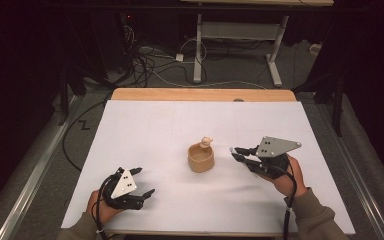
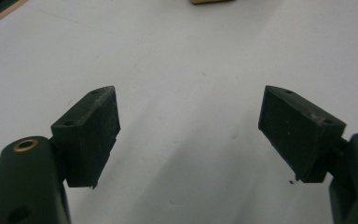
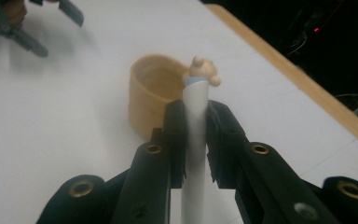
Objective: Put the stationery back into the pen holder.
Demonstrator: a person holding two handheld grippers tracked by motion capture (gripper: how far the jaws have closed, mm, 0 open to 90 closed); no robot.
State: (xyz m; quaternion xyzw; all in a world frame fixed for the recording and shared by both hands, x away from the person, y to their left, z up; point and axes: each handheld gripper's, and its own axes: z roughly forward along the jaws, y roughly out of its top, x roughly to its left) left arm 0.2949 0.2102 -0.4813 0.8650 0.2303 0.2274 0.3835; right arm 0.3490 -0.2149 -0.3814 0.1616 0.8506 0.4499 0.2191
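- Wooden round tan cup [image 1: 200,158] sits mid-table on our white sheet [image 1: 170,130].
- Our right gripper [image 3: 196,140] clamps a white pen with a tan figure cap [image 3: 196,100] near it.
- Our left gripper [image 2: 189,130] gapes empty.

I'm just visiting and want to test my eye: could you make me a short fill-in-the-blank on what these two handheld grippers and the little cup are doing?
1. The right gripper is clamped on a white ____ with a small tan figure at its end.
2. The left gripper has its jaws ____.
3. The tan wooden cup stands on the ____ table cover.

Missing words: pen; open; white
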